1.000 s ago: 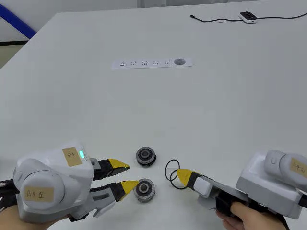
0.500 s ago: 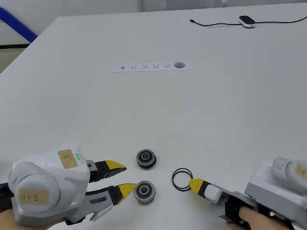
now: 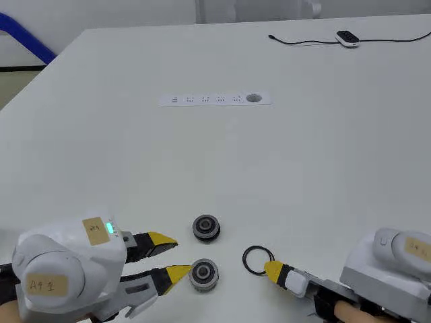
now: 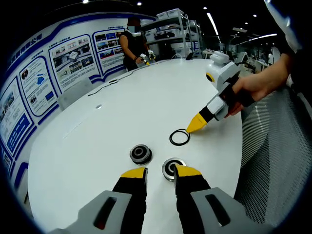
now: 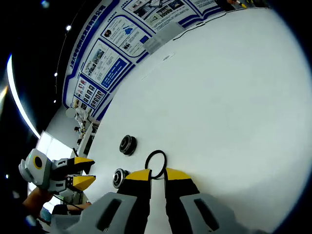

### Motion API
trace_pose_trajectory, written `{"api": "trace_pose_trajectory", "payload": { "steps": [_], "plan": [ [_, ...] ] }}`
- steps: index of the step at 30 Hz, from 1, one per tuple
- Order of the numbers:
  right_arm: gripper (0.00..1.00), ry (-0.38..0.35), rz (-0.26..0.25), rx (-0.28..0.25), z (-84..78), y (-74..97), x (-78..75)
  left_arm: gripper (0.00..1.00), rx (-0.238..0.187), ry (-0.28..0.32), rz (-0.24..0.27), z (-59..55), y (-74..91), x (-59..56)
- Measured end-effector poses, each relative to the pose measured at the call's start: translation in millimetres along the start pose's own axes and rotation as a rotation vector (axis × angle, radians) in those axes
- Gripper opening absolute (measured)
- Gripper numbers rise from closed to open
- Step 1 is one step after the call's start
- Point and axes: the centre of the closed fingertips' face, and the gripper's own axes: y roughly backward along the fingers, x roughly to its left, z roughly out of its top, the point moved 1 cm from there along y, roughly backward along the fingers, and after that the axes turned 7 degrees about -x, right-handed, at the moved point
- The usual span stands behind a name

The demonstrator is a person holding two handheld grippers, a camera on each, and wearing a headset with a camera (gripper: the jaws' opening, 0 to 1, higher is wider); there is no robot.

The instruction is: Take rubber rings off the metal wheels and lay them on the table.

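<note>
On the white surface [image 3: 283, 175]: lifted and bent a second ago, now laid flat and round, the rubber ring [image 3: 256, 259], at 3 o'clock of the near wheel [image 3: 203, 273]. Right tongs [image 3: 273, 269] parted by a slim gap, tips at its rim, pinching nothing. Left tongs [image 3: 175, 256] spread at 9 o'clock of that wheel. One ring done, seemingly; far wheel [image 3: 206, 227] at 12 o'clock likely next.

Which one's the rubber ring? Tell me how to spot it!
On the big white table, look right of the two round metal wheels. A thin black rubber ring lies flat at the yellow tip of the right gripper. It's an empty hoop; the wheels are thick and solid.
</note>
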Motion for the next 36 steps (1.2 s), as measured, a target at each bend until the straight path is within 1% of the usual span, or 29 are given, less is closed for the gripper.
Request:
{"api": "trace_pose_trajectory", "payload": {
  "steps": [3,5,8,13,17,19,20,21,25,28,32,36],
  "plan": [
    [0.14,0.086,-0.008,0.000,1.3,-0.1,1.5,0.22,-0.001,0.000,0.002,-0.3,0.8,0.6],
    [0.16,0.093,-0.005,-0.004,1.8,-0.2,3.2,0.22,0.000,0.000,0.004,-0.6,1.3,1.3],
    [0.19,0.139,-0.015,-0.022,6.7,0.5,0.9,0.22,0.000,0.002,0.007,-1.1,1.6,3.6],
    [0.20,0.150,-0.010,-0.055,13.8,0.7,-0.1,0.23,0.007,-0.003,0.003,-2.0,-0.2,8.6],
    [0.23,0.164,0.012,-0.080,18.8,-0.1,3.7,0.23,0.009,-0.015,-0.001,0.5,-3.3,16.1],
    [0.24,0.161,0.027,-0.085,19.5,-0.8,6.9,0.23,0.011,-0.026,-0.003,2.1,-5.8,19.9],
    [0.26,0.151,0.045,-0.084,19.3,-1.3,10.2,0.23,0.011,-0.029,-0.005,2.7,-6.8,21.1],
    [0.28,0.134,0.086,-0.079,18.7,-2.7,16.8,0.23,0.009,-0.031,-0.006,3.9,-8.5,23.2],
    [0.34,0.120,0.149,-0.097,25.5,-3.5,30.6,0.22,-0.003,-0.028,-0.011,7.0,-16.0,28.5],
    [0.37,0.102,0.198,-0.098,30.5,-5.2,41.9,0.22,0.006,-0.041,-0.027,6.2,-25.0,31.5],
    [0.42,0.096,0.223,-0.093,33.7,-9.0,48.3,0.22,0.013,-0.050,-0.043,5.5,-35.1,36.5],
    [0.44,0.097,0.253,-0.075,34.3,-14.5,53.5,0.22,0.014,-0.054,-0.053,5.6,-44.6,42.0]
  ]
}}
